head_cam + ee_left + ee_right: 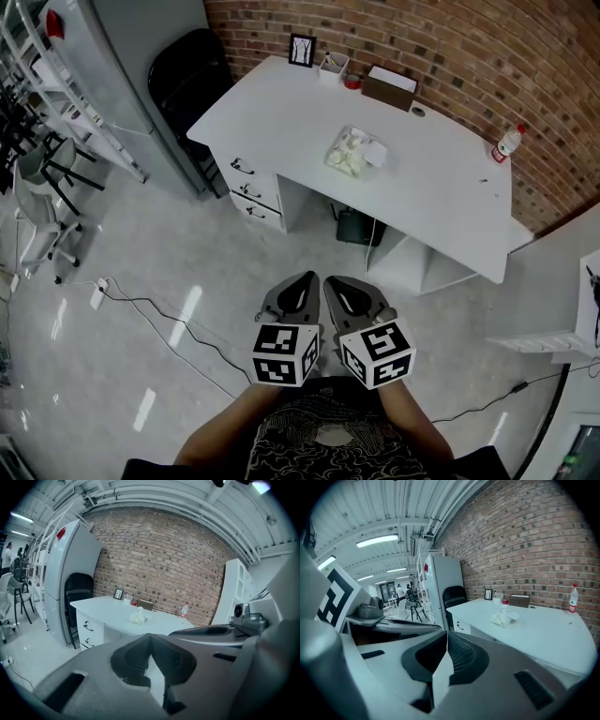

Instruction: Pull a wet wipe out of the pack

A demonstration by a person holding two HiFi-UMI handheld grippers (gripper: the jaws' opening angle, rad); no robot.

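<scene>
The wet wipe pack (354,153) lies near the middle of the white bench (441,197), well apart from the left gripper (312,277) and right gripper (330,280). Both are held side by side short of the bench's front edge, each with its ribbed dark jaws closed together on nothing. The pack appears to be a soft, crinkled film pouch with a white flap: expect it to be light and to slide or lift, so pin its body with one gripper and take the limp, damp sheet by its exposed fold at the opening.

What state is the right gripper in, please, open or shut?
Shut. The right gripper shows its two jaws meeting at the tips in its own view, nothing between them, well short of the white desk.
</scene>
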